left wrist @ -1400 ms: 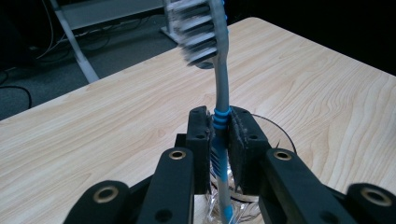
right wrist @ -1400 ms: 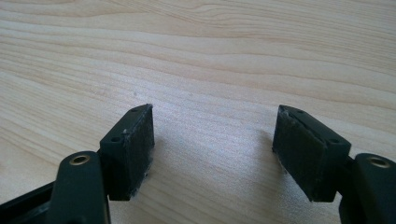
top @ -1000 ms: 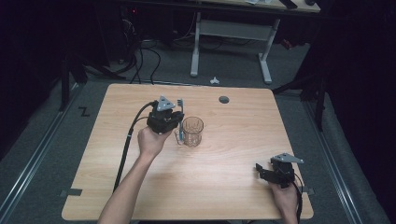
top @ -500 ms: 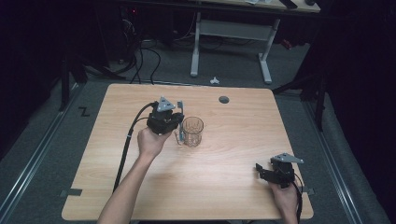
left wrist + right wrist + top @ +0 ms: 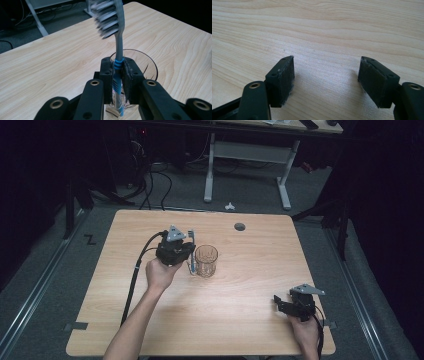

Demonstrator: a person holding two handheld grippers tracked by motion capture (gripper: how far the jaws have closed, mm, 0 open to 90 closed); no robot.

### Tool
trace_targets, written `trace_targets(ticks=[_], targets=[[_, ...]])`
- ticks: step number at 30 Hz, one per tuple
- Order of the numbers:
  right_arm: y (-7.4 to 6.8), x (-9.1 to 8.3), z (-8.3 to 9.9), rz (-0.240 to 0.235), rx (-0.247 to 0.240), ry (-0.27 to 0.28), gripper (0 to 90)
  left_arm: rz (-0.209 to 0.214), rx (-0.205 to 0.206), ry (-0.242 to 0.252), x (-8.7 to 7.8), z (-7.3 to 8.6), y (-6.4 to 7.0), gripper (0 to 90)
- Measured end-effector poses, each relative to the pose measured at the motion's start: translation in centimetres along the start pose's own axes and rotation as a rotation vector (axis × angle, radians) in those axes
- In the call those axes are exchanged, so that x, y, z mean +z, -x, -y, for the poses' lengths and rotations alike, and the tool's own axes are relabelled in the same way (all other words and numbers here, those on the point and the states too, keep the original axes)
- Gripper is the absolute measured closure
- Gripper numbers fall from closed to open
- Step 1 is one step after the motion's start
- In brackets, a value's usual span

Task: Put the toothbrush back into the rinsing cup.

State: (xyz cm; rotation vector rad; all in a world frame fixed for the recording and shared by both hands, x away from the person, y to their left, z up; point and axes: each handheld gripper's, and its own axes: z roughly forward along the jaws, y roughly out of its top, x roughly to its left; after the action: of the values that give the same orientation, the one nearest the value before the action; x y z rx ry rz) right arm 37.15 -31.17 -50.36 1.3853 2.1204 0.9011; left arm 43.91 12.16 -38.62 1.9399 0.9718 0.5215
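A toothbrush (image 5: 117, 52) is clamped upright, bristles up, by the left gripper (image 5: 117, 80), just beside a glass (image 5: 206, 260) near the table's (image 5: 250, 320) middle. If lowered off-centre, the handle could be caught on the rim and the glass tipped. The right gripper (image 5: 325, 80), jaws spread and empty, is rested at the table's near right.

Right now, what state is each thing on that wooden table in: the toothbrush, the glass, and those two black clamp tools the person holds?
Blue and grey toothbrush: upright, bristles up, clamped by its handle, beside the glass.
Clear drinking glass: standing upright, looks empty.
Left gripper: shut on the toothbrush.
Right gripper: open, holding nothing, low over the light wooden table.
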Motion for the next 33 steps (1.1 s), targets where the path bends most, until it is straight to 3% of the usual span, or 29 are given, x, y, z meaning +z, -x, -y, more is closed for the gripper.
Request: trace_targets(ticks=[33], targets=[[0.0,0.0,0.0,0.000,0.000,0.000,29.6,-0.039,0.053,0.019,0.6,1.6,0.8,79.6]])
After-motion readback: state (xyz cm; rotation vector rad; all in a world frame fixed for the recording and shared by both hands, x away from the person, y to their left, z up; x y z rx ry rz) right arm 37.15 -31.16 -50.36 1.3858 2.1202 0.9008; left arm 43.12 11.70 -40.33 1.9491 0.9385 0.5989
